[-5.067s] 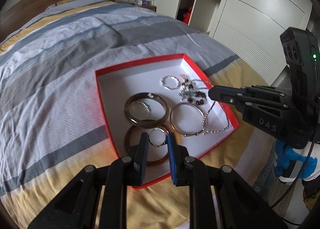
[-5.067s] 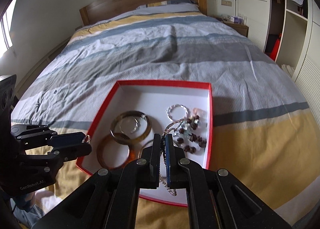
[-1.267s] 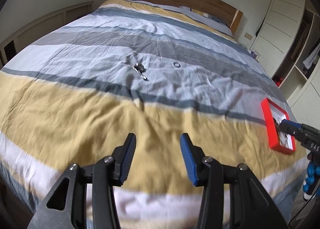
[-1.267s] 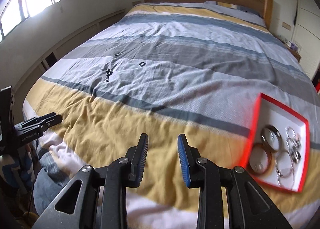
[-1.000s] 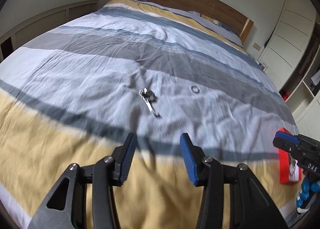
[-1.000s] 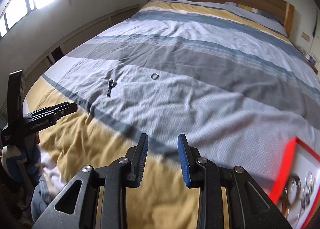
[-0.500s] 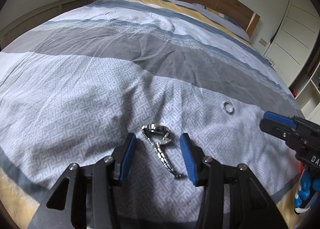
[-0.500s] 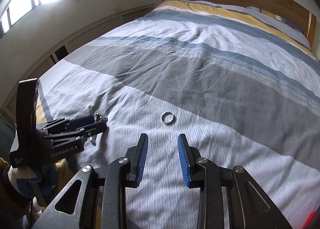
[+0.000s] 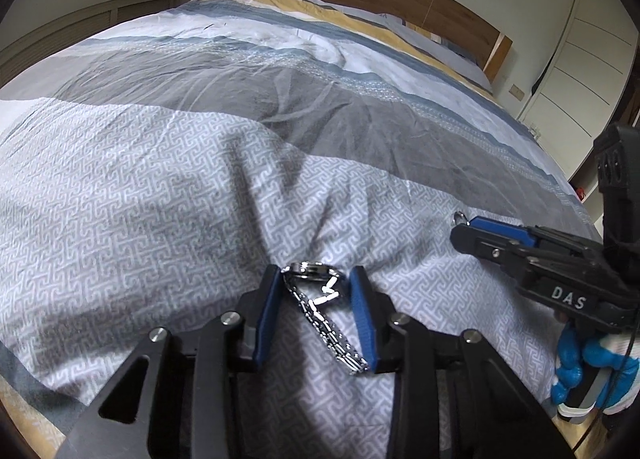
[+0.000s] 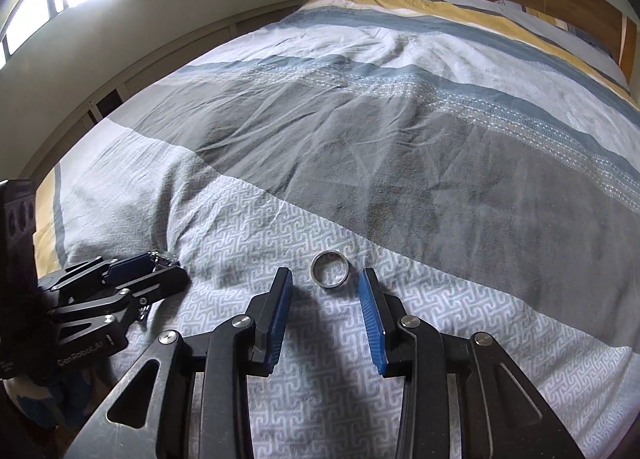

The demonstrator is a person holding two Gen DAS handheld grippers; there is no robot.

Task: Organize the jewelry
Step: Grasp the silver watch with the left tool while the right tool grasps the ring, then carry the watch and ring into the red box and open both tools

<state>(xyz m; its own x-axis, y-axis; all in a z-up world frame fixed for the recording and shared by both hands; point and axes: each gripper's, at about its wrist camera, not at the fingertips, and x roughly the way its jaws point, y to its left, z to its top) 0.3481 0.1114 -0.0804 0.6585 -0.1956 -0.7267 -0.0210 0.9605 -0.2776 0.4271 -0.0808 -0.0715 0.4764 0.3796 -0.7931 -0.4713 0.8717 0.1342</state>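
Silver link watch (image 9: 320, 301) between closing left hand-held gripper (image 9: 316, 283) pads; plain silver ring (image 10: 329, 269) before opening right hand-held gripper (image 10: 325, 286).

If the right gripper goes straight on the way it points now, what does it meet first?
Most likely the silver ring lying on the patterned duvet, just ahead of the right gripper and between its opening jaws. Depth is unclear; nothing else shows in between.

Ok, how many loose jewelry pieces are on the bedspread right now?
2. A silver watch lies between the closing left gripper fingers; a silver ring lies just ahead of the right gripper. Others may lie out of view.
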